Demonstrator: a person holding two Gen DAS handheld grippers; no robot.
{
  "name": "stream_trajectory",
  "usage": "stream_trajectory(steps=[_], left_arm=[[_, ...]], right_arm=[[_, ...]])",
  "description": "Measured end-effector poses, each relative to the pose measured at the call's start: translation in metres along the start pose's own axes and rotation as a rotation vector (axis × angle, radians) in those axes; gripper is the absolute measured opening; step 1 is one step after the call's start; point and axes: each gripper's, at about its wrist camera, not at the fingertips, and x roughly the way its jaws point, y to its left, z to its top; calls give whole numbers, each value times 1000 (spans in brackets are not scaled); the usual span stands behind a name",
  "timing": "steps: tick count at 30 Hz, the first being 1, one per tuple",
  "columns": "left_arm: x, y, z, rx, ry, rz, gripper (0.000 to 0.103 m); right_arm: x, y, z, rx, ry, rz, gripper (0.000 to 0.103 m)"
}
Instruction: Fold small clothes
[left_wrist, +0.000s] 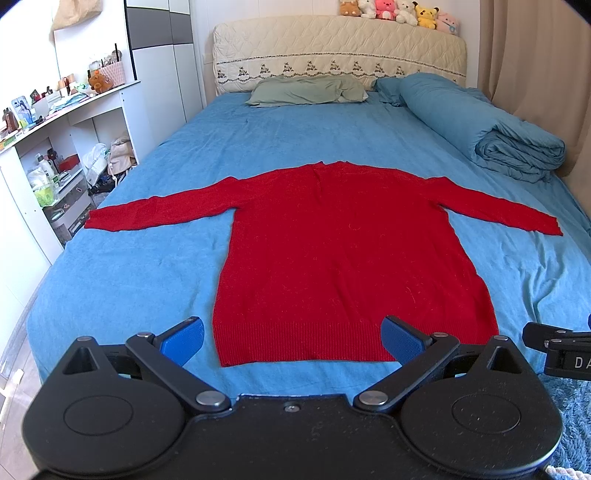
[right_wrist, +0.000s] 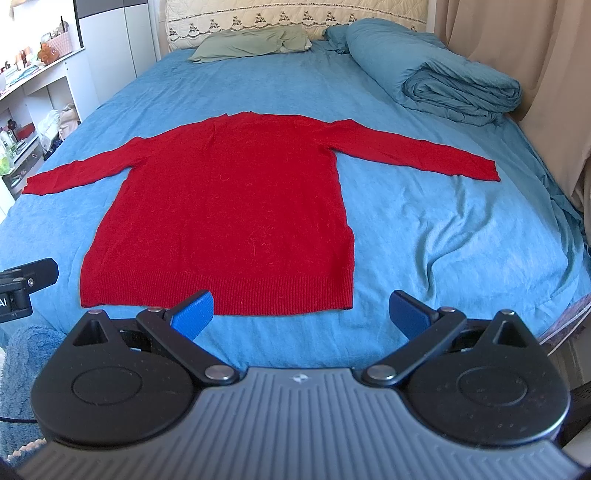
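A bed (left_wrist: 147, 280) with a blue sheet carries a red sweater (left_wrist: 332, 258), spread flat with both sleeves out. A green pillow (left_wrist: 306, 90) lies near the headboard, and a folded blue duvet (left_wrist: 480, 125) along its right side.

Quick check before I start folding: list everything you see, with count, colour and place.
sweater: one, red, flat mid-bed, sleeves spread, hem nearest the tongs.
bed sheet: one, blue, under the sweater.
pillow: one, grey-green, by the headboard.
duvet: one, blue, rolled on the bed's right side.
headboard: one, cream, quilted.
plush toys: several, mixed colours, atop the headboard.
shelf unit: one, white, cluttered, left of the bed.
curtain: beige, right.
left tongs: open, near the hem.
right tongs: open, near the hem's right corner.
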Motion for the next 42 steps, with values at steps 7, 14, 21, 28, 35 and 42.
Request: stream_trajectory(steps=[7,14,21,28,35,42], left_arm=[[0,1,2,-17,3,-10,103],[6,-13,49,2,-56,-59,103],[44,-53,128,70,-136,-142,103],[134,-98,191,77,-92,-287,103],[251,-149,228,119,-2,-324,103],[372,-188,239,120,103,-322,103]], right_arm=[[-1,1,1,0,-2,-2,103],[0,-15,16,50,-19,-10,103],[18,-68,62,129,-79,-49,103],[76,-154,115,195,-157,-185,103],[178,-248,148,276,-196,-270,103],[280,-315,148,371,-215,-315,103]])
